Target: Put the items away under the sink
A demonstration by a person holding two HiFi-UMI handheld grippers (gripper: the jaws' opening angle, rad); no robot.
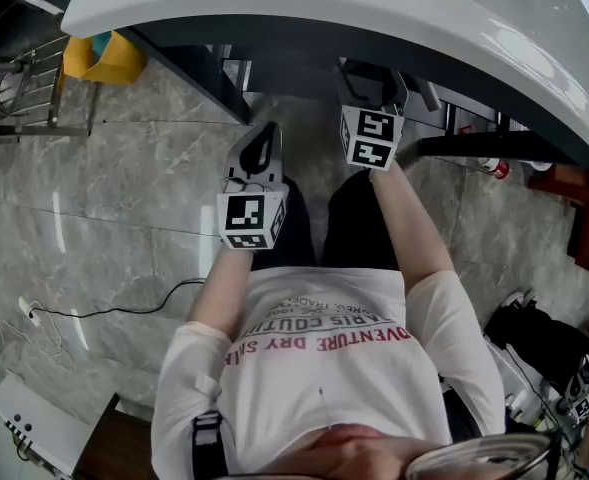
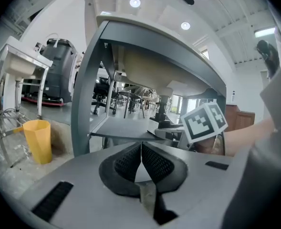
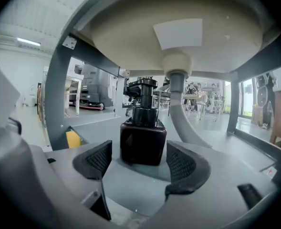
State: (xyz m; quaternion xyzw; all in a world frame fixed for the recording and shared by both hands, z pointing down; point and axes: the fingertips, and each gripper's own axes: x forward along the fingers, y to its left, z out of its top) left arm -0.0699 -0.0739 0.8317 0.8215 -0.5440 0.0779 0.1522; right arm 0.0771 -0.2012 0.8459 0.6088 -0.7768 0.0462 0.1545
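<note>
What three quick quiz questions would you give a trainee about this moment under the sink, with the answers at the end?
1. True or false: the left gripper has its jaws pressed together with nothing between them.
2. Which thing stands just ahead of the right gripper? A: a dark pump bottle. B: a red mug. C: a sponge.
3. Fill in the blank: the right gripper's jaws are ____, not closed on the pump bottle.

Key: 1 true; 2 A; 3 apart.

Dead ahead of right gripper (image 3: 140, 163) — dark pump bottle (image 3: 143, 140); drain pipe (image 3: 179, 104) behind-right; shelf (image 3: 96, 121) free left — basin (image 3: 178, 37) overhead.
</note>
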